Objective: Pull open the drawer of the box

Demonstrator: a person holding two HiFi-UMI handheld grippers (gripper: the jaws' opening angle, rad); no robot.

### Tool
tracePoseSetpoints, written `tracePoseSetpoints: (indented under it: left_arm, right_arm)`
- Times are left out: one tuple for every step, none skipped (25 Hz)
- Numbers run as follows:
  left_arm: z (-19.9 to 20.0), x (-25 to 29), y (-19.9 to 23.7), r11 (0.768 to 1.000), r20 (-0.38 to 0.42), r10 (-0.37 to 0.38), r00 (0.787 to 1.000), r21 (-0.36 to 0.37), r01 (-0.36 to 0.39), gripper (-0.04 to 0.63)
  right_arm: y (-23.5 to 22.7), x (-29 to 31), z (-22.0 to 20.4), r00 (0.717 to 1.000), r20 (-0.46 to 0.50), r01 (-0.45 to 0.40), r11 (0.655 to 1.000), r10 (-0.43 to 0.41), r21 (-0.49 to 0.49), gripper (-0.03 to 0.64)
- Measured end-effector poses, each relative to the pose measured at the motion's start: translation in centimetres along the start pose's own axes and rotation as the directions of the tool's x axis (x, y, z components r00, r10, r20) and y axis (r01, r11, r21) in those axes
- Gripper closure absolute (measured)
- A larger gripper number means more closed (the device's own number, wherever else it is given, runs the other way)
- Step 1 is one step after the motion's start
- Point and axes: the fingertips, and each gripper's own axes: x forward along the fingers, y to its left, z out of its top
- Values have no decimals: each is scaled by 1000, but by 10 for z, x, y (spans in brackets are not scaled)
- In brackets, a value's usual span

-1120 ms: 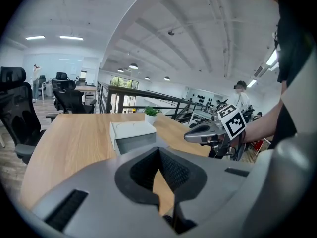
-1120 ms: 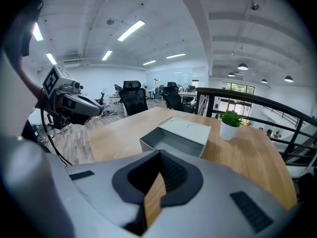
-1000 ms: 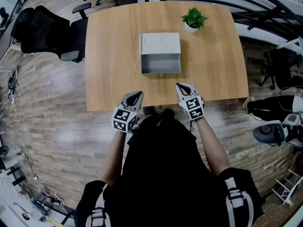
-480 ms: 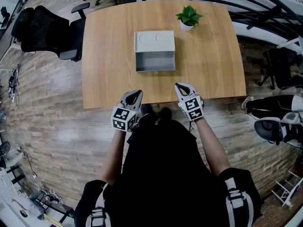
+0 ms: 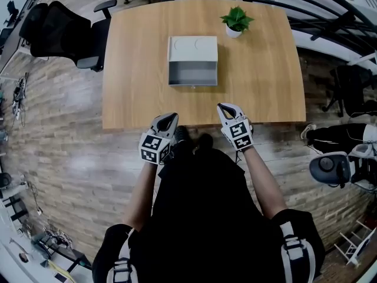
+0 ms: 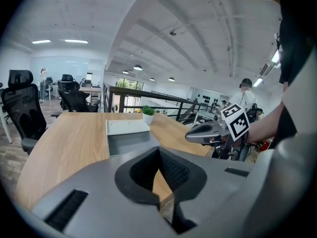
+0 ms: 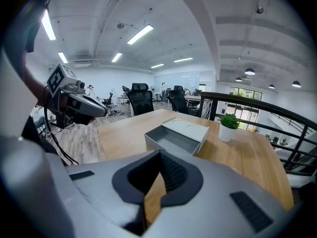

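grey box (image 5: 192, 48), tan wood-grain table (image 5: 135, 69) — green plant (image 5: 236, 19)

Open-plan office — swivel chairs (image 5: 59, 31), wood table (image 5: 135, 69), ceiling strip lights (image 7: 141, 34) — big shared rm.

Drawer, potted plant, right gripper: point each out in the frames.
drawer (image 5: 192, 73), head view, on its grey inside floor.
potted plant (image 5: 237, 19), head view, on the green leaves.
right gripper (image 5: 224, 107), head view, at the shut jaw tips.
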Motion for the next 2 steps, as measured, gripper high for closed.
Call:
tracePoseSetpoints:
  left_arm:
    - [-1,-1,-2,1000,-1,4,1000,-1,-4,574]
    - [-2,-2,-3,1000,-1,8,1000,-2,-8,574]
  right_arm:
    - [0,-2,-1,1000,-2,-3,1000,3,-1,594]
    - [1,-3,-2,1000,-3,-5,1000,5,-1,594]
